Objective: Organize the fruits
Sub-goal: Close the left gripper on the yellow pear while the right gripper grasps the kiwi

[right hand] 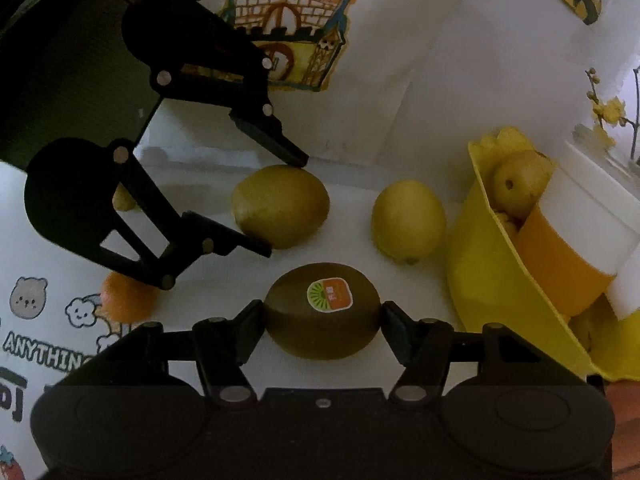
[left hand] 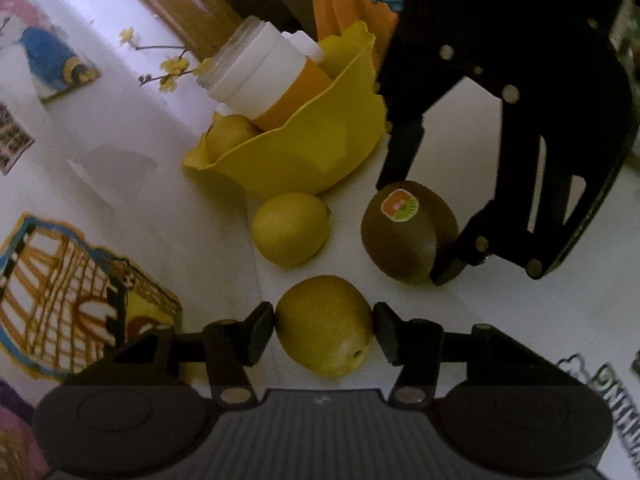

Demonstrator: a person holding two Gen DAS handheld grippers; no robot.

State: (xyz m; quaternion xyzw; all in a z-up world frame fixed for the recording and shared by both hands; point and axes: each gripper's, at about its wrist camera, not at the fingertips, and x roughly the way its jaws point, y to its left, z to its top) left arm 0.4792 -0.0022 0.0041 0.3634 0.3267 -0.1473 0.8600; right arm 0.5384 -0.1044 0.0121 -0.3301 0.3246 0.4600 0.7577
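left gripper (left hand: 325, 328): pads touching both sides of yellow kiwi (left hand: 325, 326), closed to fruit width. fruit sits on table (left hand: 500, 320); real squeeze or just contact, cannot tell.
right gripper (right hand: 322, 314): same story on brown kiwi (right hand: 322, 312), pads against both ends, sticker (right hand: 330, 294) facing up. fruit looks still on the table.
why held so: each tool takes its fruit across the long axis at mid height, so pads seat on the widest curve and the oval shouldn't squirt out. my read: both grasps just set, lift comes next.
free fruit: lemon (left hand: 290, 229) lies between the two kiwis and the bowl (left hand: 304, 152), untouched, just beside the bowl wall.
bowl: yellow, wavy rim, thin hard plastic by the look. holds at least one pale fruit (right hand: 518, 182) and a white-and-orange bottle (left hand: 264, 80) leaning on the rim. likely drop target; bottle eats space, so entry from the open side is safer.
orange (right hand: 126, 300): off by the left gripper's linkage in the right view, partly hidden.
textures: yellow kiwi matte, slightly dimpled; brown kiwi fuzzy and dull, sticker glossy; lemon smoother. all ovoid, will roll if let go early.
table: white cloth with cartoon prints, smooth, low grip for round fruit.
risk: tools sit near each other, linkages could clash if both lift together.
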